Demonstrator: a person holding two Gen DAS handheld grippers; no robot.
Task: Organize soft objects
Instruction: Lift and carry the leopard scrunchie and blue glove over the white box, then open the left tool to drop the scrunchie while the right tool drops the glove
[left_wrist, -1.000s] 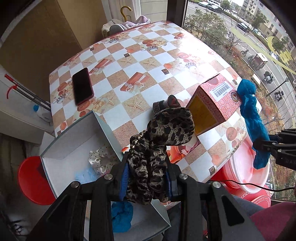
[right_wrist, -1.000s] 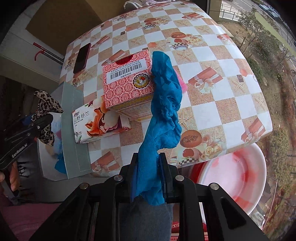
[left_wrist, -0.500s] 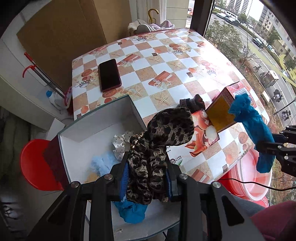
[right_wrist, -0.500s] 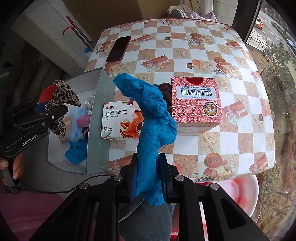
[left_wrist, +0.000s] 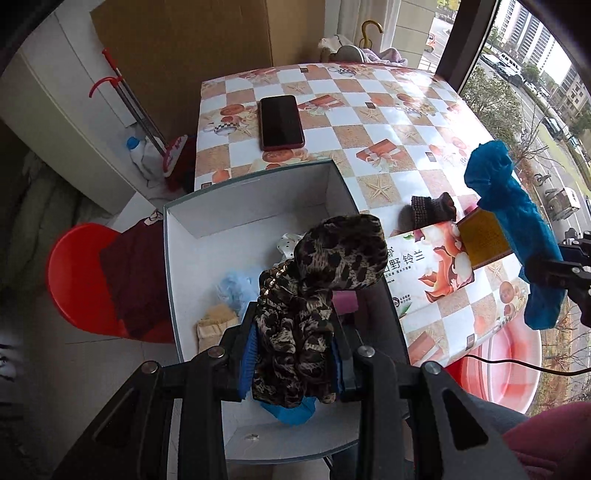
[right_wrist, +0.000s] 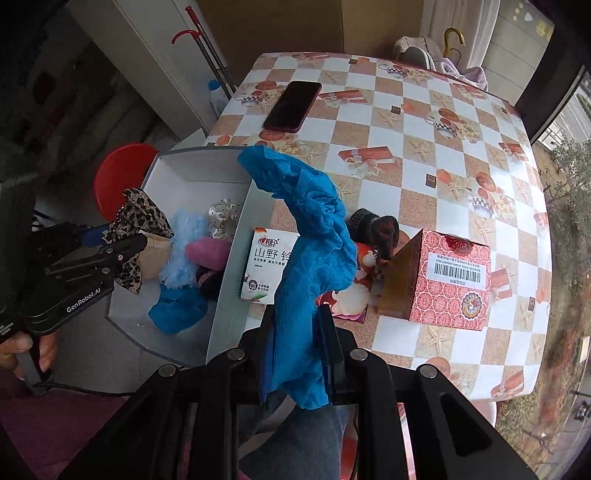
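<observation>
The left gripper (left_wrist: 293, 354) is clamping a leopard scrunchie (left_wrist: 317, 280) and holding it above the white box (left_wrist: 258, 199), which is sitting at the table's (left_wrist: 406, 122) near left corner and overhanging the edge. The right gripper (right_wrist: 297, 343) is pinching a blue cloth (right_wrist: 314, 251) that is hanging over the table's near edge, just beside the box's right wall. Inside the box are lying a pale blue puff (right_wrist: 183, 251), a pink piece (right_wrist: 208, 251), a dotted bow (right_wrist: 221, 216) and another blue cloth (right_wrist: 177, 308). A phone (left_wrist: 280, 122) is lying toward the far left edge. A tissue pack (left_wrist: 424, 273) and a red carton (right_wrist: 447, 280) are sitting near the near edge, with a dark scrunchie (right_wrist: 373, 227) touching them.
</observation>
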